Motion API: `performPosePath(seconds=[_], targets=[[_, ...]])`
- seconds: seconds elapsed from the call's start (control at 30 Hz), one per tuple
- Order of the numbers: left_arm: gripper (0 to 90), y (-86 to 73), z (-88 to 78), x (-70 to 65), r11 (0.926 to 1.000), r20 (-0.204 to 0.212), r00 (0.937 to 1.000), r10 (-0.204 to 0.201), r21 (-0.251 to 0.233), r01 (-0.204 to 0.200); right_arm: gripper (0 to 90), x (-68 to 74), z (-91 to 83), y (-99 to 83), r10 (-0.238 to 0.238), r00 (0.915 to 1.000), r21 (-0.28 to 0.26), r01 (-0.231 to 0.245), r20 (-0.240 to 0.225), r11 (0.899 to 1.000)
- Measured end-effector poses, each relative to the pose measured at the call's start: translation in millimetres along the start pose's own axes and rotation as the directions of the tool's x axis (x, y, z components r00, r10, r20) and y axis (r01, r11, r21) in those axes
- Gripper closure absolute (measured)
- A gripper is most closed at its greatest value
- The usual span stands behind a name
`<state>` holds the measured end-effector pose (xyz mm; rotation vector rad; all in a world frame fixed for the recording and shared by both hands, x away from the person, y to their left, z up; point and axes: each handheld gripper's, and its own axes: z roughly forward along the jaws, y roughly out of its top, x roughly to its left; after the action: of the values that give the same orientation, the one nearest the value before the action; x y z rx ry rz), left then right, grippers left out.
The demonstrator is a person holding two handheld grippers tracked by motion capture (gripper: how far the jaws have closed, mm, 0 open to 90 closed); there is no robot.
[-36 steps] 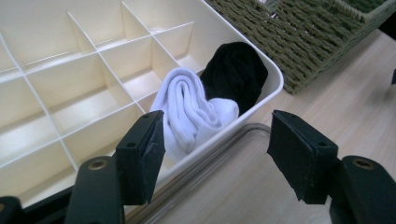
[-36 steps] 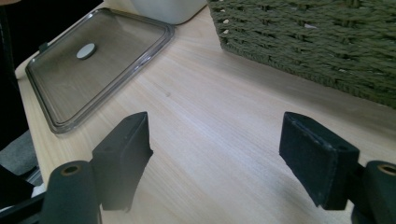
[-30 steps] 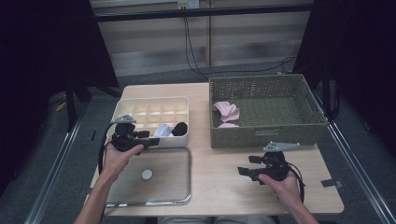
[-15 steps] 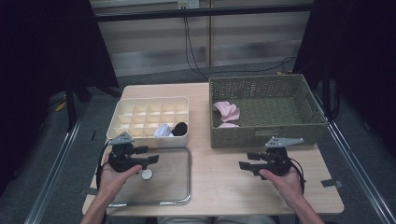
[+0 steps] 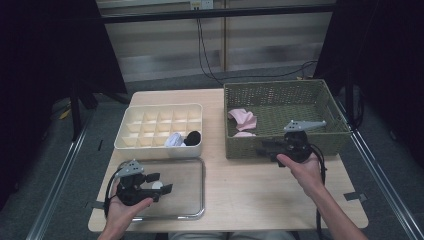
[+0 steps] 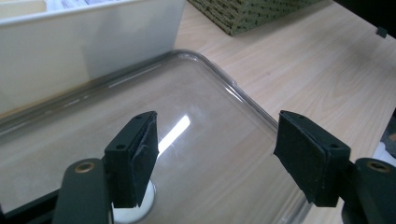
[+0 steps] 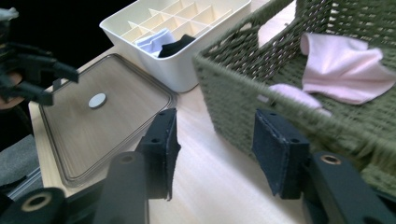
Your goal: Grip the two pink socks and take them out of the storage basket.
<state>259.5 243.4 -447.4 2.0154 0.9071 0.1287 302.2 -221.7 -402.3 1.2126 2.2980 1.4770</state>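
My left gripper [image 5: 161,183] [image 6: 217,149] hovers over the near left part of a clear plastic lid [image 5: 199,167] [image 6: 224,86] lying flat on the table. Its jaws are open and have just been opening further, with nothing between them. A small white disc [image 5: 157,185] [image 6: 135,212] on the lid sits under its left jaw. My right gripper [image 5: 266,148] [image 7: 217,149] is raised at the front wall of a green wicker basket [image 5: 280,90] [image 7: 233,93]. Its jaws have just been closing but stand open, with nothing between them. Pink cloths [image 5: 243,119] [image 7: 345,65] lie in the basket.
A cream compartment box [image 5: 150,112] [image 7: 187,70] stands behind the lid, holding a pale cloth [image 5: 174,140] [image 7: 152,39] and a black one [image 5: 193,136] [image 7: 175,45]. Bare wooden table [image 5: 250,190] lies between the lid and the basket.
The left gripper has drawn back from the box's edge toward the person, over the lid. The right gripper has risen and moved up to the basket's front wall, its jaws narrower.
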Motion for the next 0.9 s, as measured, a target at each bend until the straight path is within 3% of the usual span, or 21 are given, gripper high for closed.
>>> performPosePath(seconds=[0.2,0.5,0.73,0.83,0.9], targets=[[28.7,-9.8,-2.4,-5.0,0.9998,0.017,0.9997,0.016,-0.012,-0.015,53.3,-9.0,0.8,18.6,-0.02,0.9998,0.023,0.02,0.008,1.0],[28.3,-13.5,-2.3,-3.4,0.9986,0.016,0.9998,-0.013,-0.051,0.014,55.5,-29.0,18.9,47.9,-0.026,0.9996,0.049,0.025,0.012,0.998],[28.1,-15.2,2.8,-10.6,0.9995,0.037,0.9992,0.014,-0.027,-0.013,56.3,-41.3,39.1,66.3,-0.04,0.998,0.091,0.036,0.048,0.995],[28.6,-15.1,1.3,-8.0,0.9981,0.075,0.9967,-0.031,-0.05,0.034,56.7,-46.4,46.6,73.4,-0.049,0.997,0.112,0.042,0.059,0.993],[29.0,-14.5,0.7,-6.4,0.9977,0.053,0.998,-0.034,-0.058,0.037,54.8,-50.4,50.9,78.8,-0.051,0.9953,0.109,0.042,0.082,0.993]])
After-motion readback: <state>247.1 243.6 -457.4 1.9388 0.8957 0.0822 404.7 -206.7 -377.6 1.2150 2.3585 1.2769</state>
